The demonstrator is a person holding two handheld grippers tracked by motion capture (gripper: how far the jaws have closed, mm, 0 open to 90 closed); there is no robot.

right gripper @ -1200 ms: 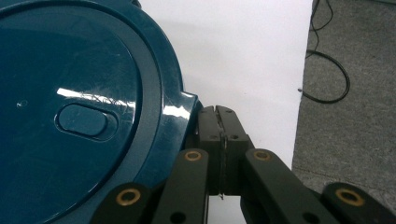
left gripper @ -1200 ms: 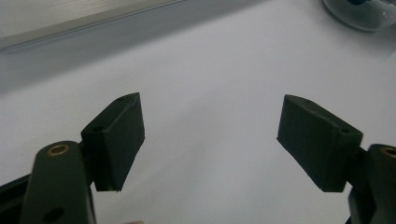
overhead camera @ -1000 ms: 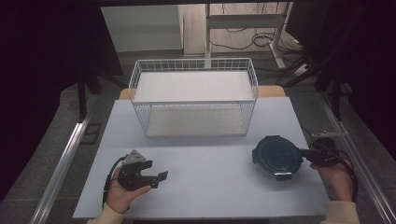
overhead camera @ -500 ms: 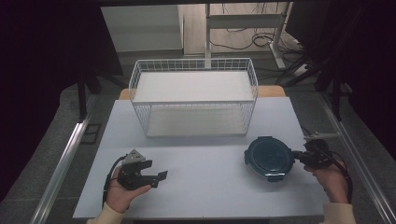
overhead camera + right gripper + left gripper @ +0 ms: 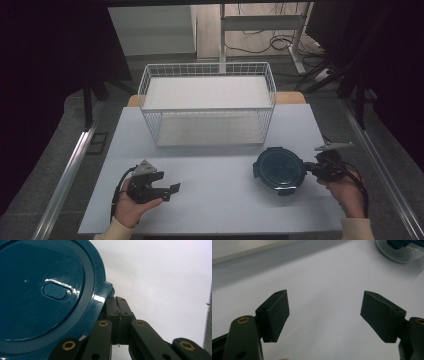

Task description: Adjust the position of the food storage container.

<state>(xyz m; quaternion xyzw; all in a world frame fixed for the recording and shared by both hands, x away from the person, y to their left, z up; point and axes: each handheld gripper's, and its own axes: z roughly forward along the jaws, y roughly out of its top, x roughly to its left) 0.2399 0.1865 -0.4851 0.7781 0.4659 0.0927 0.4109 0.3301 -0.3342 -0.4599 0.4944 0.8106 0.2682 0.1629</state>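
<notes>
Round container (image 5: pixel 279 168) with a dark blue lid is sitting on the white table (image 5: pixel 220 210), directly ahead of the right gripper (image 5: pixel 311 169) in the high view. That gripper's tips are meeting the container's near edge at a side tab, and the person's right hand (image 5: pixel 346 192) is holding the gripper from behind. The left gripper (image 5: pixel 172 188) is lying in the person's left hand (image 5: pixel 131 206), well apart from the container, with its jaws pointing toward it. A white wire basket (image 5: pixel 207 104) is standing beyond both grippers, at the far part of the table.

In the left gripper view, the left gripper (image 5: pixel 324 315) is holding its jaws wide apart over bare table (image 5: pixel 322 275), gripping nothing. The container (image 5: pixel 402 251) is showing far ahead and off to one side.

In the right gripper view, the right gripper (image 5: pixel 117 308) is pressing its jaws together, pinching the tab at the container's (image 5: pixel 45 295) rim. The lid is lying just ahead of the jaws, with an oval recess at its centre.
</notes>
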